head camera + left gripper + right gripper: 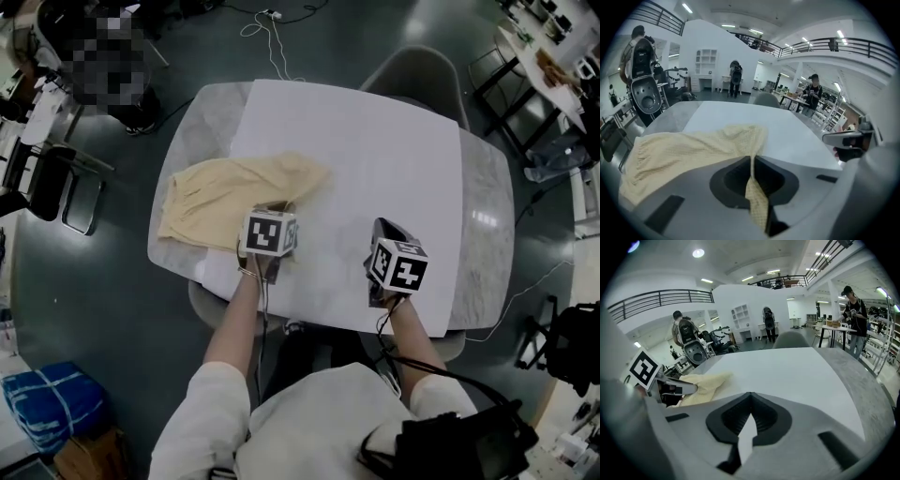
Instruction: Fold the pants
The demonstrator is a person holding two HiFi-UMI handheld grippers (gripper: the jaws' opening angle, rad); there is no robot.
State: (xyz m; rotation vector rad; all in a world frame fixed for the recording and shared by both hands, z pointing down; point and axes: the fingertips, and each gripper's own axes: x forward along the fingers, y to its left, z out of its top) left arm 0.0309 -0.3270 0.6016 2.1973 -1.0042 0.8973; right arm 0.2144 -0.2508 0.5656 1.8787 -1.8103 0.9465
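The pale yellow pants lie crumpled on the left part of the table, partly on a white sheet. My left gripper is at their right end, shut on a pinch of the fabric. In the left gripper view that strip of pants runs up into the closed jaws of the left gripper and hangs behind them. My right gripper is over the near edge of the sheet, apart from the pants. In the right gripper view, the right gripper has its tips together, with only white behind them.
The marble table shows around the sheet. A grey chair stands at the far side and a dark chair at the left. A blue bag lies on the floor. People stand far off in the room.
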